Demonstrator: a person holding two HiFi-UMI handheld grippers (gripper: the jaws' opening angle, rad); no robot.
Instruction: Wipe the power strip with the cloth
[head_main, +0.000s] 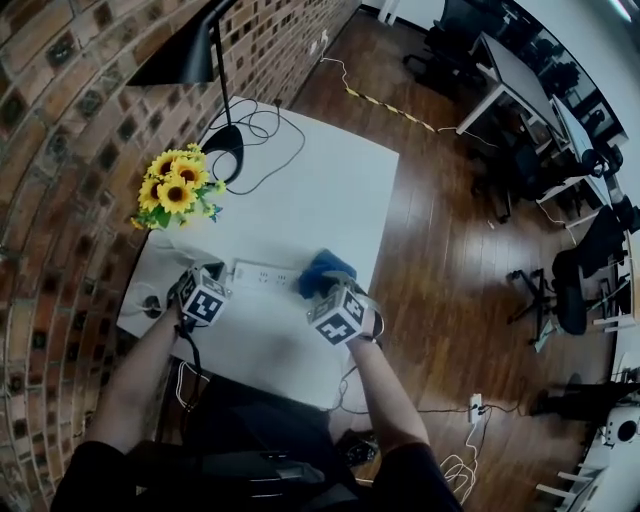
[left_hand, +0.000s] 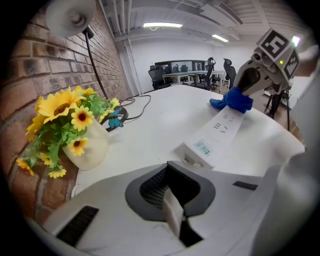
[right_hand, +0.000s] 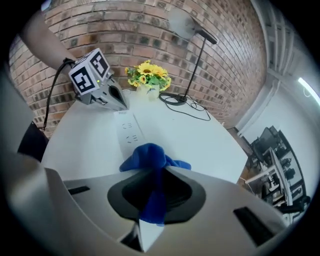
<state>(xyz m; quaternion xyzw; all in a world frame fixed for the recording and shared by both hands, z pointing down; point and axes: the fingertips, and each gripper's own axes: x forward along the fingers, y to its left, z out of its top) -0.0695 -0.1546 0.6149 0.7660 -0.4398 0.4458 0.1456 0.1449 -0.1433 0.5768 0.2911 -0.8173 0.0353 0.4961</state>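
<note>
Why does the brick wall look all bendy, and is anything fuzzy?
Head view: the wide lens bends the brick wall into a curve. Left gripper view: the ceiling light glares white, and the corners go black. Right gripper view: the blue cloth right by the camera looks soft.

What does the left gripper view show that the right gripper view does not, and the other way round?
Only the left gripper view: the right gripper seen from outside, and the shut jaws of the left gripper. Only the right gripper view: the left gripper seen from outside, and the cloth pinched in the right gripper's jaws. Both: the power strip on the table, the cloth at its end, the sunflowers, the lamp, the brick wall.
</note>
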